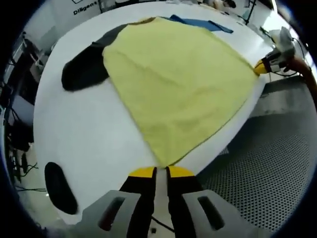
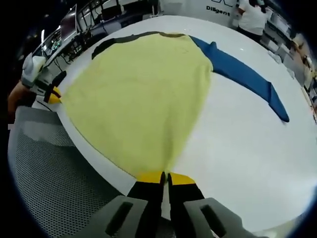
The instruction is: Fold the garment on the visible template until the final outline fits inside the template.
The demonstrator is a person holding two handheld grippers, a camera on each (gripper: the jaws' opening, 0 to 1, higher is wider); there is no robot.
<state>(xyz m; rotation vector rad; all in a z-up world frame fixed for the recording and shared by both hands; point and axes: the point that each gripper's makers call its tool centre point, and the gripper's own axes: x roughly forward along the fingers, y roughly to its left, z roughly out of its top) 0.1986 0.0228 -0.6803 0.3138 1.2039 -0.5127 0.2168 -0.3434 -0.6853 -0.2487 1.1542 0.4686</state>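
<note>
Two grippers: each is clamped on a bottom corner of one garment, at the tabletop's near edge.
Garment: a yellow shirt [image 1: 181,82] lies spread flat on the white tabletop [image 1: 84,134], with its hem toward the person.
Black sleeve: in the left gripper view the black sleeve [image 1: 84,67] runs out from the shirt's shoulder toward 10 o'clock and rests on the tabletop.
Blue sleeve: in the right gripper view the blue sleeve [image 2: 245,74] stretches from the shoulder toward 3 o'clock, flat on the tabletop.
Collar: a dark neckline sits at the far end of the shirt, near 12 o'clock in both views.
Left gripper: the left gripper [image 1: 161,172] has its yellow-tipped jaws pressed together on the shirt's hem corner, at 6 o'clock in its own view; in the right gripper view it shows at 9 o'clock, at the other hem corner.
Right gripper: the right gripper [image 2: 165,176] has its jaws closed on the opposite hem corner, at 6 o'clock in its own view; in the left gripper view it appears at 2 o'clock, touching the cloth's edge.
Dark patch: a black oval shape [image 1: 59,187] lies on the tabletop at 8 o'clock in the left gripper view, well apart from the shirt.
Floor: a grey perforated surface [image 1: 267,163] lies beyond the tabletop's edge.
Person: someone in a white top [image 2: 252,17] stands beyond the tabletop's far side, at 1 o'clock in the right gripper view.
</note>
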